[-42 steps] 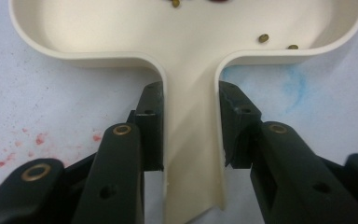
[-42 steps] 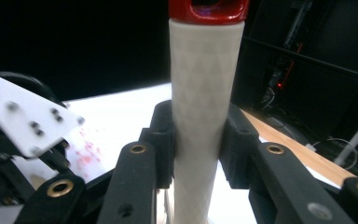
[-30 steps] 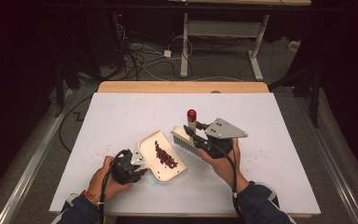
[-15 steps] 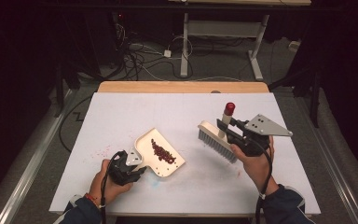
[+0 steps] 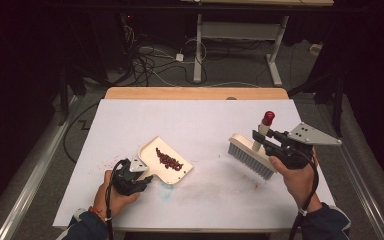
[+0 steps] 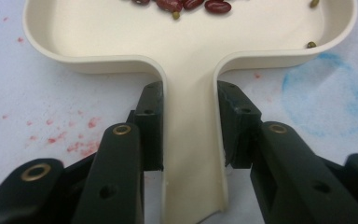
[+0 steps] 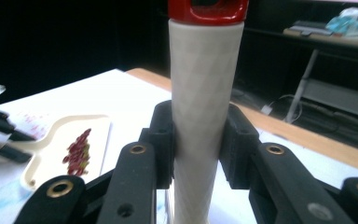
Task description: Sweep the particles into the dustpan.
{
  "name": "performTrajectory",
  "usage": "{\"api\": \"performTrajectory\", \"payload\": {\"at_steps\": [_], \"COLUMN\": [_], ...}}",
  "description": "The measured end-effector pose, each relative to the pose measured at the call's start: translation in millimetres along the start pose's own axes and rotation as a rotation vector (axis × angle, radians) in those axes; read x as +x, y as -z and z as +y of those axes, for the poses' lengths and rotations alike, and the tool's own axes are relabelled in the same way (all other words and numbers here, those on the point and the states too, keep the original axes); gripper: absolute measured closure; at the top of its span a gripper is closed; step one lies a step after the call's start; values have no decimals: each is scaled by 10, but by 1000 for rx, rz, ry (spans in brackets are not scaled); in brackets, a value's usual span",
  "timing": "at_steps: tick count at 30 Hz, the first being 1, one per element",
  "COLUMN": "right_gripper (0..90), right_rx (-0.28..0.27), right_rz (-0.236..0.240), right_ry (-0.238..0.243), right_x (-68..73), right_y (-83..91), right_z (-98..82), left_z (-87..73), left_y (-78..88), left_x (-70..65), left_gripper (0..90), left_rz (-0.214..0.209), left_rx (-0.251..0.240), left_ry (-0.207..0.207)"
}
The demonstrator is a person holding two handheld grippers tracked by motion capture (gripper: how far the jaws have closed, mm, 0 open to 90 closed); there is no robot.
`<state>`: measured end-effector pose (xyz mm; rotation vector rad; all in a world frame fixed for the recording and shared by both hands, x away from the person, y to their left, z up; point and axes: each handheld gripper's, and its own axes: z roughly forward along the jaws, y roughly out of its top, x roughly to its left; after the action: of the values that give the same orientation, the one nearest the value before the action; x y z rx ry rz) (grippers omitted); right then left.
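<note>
A cream dustpan (image 5: 166,162) lies on the white table with a pile of dark red beans (image 5: 168,160) in it. My left gripper (image 5: 139,172) is shut on the dustpan's flat handle (image 6: 193,154), one pad against each side. My right gripper (image 5: 258,137) is shut on the cream, red-capped handle (image 7: 204,93) of a hand brush (image 5: 251,157) at the right of the table. The brush's bristles point down and toward the table's front. In the right gripper view the dustpan (image 7: 70,144) and its beans lie off to the left.
Red speckles (image 6: 70,135) and a faint blue smear (image 6: 328,102) mark the table sheet near the dustpan. A wooden strip (image 5: 195,93) runs along the table's far edge. Beyond it stand desk legs and tangled cables (image 5: 150,60) on the floor.
My right gripper has carried the brush away from the dustpan to the right side of the table. The left gripper and dustpan have stayed in place.
</note>
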<state>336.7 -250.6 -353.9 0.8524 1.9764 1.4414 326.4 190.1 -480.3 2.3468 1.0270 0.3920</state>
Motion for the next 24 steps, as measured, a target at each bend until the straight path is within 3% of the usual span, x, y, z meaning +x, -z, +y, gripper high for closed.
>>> {"api": "performTrajectory", "payload": {"at_steps": [5,10,14,20,24], "right_gripper": [698,698,698,698,698], "right_rx": [31,59,85,138,174], "right_rz": [25,68,137,236,269], "right_ry": [1,32,62,47,40], "right_x": [-64,-71,-70,-155,-249], "right_y": [110,182,233,311,342], "right_z": [-45,-84,-90,-103,-125], "left_z": [-14,-33,-45,-64,-69], "left_y": [8,21,32,27,27], "left_x": [49,111,158,251,292], "left_gripper": [637,636,637,638,638], "left_rz": [11,19,21,22,40], "left_rx": [3,7,10,9,10], "left_ry": [37,75,99,152,178]}}
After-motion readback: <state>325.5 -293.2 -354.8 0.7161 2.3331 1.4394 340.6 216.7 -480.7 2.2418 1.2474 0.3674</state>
